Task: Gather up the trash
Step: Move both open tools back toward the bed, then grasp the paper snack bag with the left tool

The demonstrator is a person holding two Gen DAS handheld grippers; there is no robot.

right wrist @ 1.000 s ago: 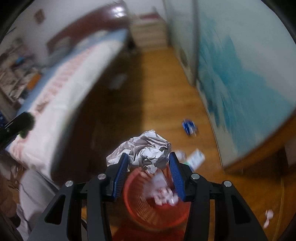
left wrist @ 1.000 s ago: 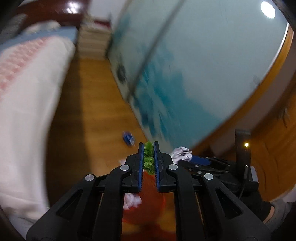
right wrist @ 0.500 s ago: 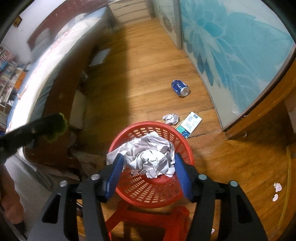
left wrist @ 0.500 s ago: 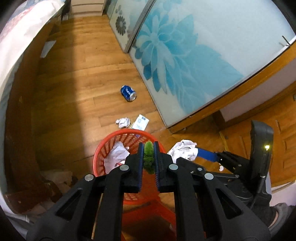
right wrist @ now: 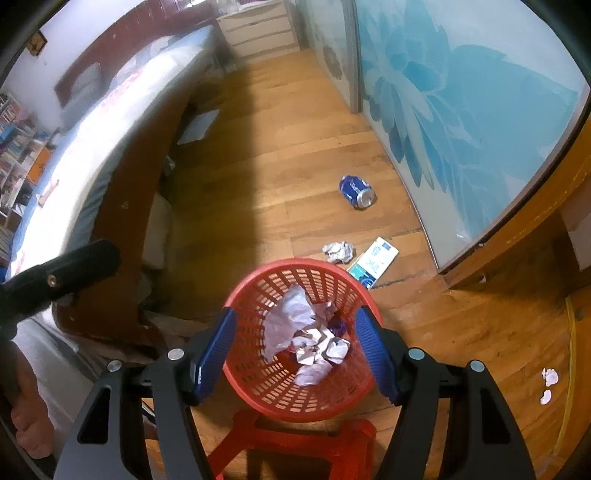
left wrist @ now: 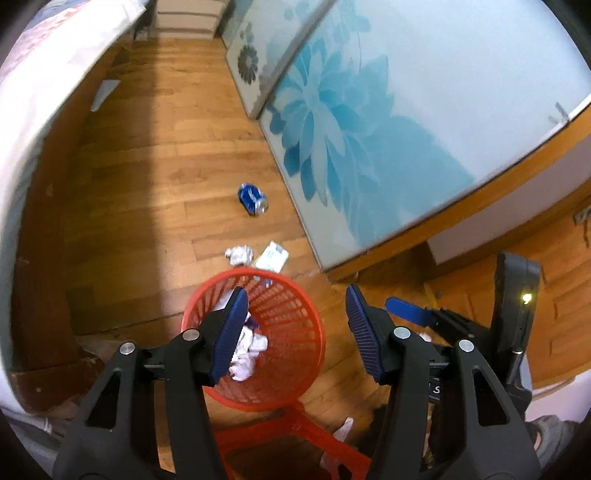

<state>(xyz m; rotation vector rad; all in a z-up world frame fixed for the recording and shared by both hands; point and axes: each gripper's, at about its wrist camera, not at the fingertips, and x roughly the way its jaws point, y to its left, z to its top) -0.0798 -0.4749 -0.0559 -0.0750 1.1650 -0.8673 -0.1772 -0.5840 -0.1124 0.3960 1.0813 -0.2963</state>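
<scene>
A red plastic basket (right wrist: pixel 255 280) stands on a red stool (right wrist: pixel 310 446) and holds several crumpled papers (right wrist: pixel 317 343). It also shows in the left wrist view (left wrist: pixel 295 295). My right gripper (right wrist: pixel 295 328) is open and empty just above the basket. My left gripper (left wrist: pixel 295 317) is open and empty above the basket's right side. On the wooden floor beyond lie a blue can (right wrist: pixel 356 190), a small paper ball (right wrist: pixel 338 251) and a flat white-and-blue carton (right wrist: pixel 373 260). The can (left wrist: pixel 253 197), ball (left wrist: pixel 239 254) and carton (left wrist: pixel 271 256) show in the left wrist view too.
A bed (right wrist: pixel 92 140) with a dark wooden frame runs along the left. Frosted glass doors with a blue flower (right wrist: pixel 461 110) line the right. Small white scraps (right wrist: pixel 548 384) lie on the floor at right. A white drawer unit (right wrist: pixel 258 31) stands at the far end.
Both grippers opened. The big crumpled paper left my right gripper and lies in the basket. The green thing left my left gripper and is out of sight.
</scene>
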